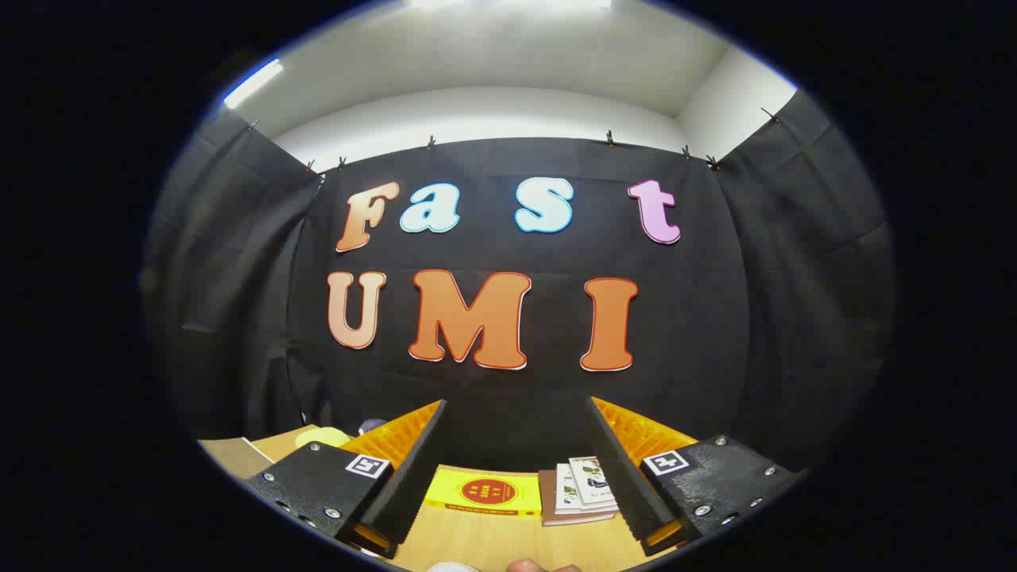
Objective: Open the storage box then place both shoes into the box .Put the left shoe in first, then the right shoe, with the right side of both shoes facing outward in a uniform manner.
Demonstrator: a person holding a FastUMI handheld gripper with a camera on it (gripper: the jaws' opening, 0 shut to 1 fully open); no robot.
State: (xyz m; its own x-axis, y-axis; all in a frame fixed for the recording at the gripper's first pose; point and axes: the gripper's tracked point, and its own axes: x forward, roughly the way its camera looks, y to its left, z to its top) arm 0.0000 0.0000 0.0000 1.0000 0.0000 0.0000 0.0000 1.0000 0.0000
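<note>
gripper point(516, 469) held level above the wooden table point(493, 544), pointed at the cloth wall; its fingers point(409, 469) stood wide apart with nothing between them. just ahead of the fingers, seen through the gap, lay a yellow book point(483, 492) flat on the table, and touching its right side a small stack of booklets point(580, 492). beyond the left finger a pale yellow rounded object point(322, 435) and a small dark object point(371, 426) rested near the table's far edge; what they were could not be told. a brown flat surface point(230, 454) lay further left, possibly card or a lid, though this was uncertain. a fingertip point(528, 566) of the person showed at the near edge of the table.

the storage box and both shoes lay outside this view, so their position could not be stated; judged from this, the task had not begun and the step in hand was locating the box. to do it well, the gripper would likely need tilting downward and sweeping slowly across the table until the box lid came between the fingers. keeping them spread suited the approach, since the lid edge must pass between them before closing. the books were a likely obstruction to avoid.
</note>
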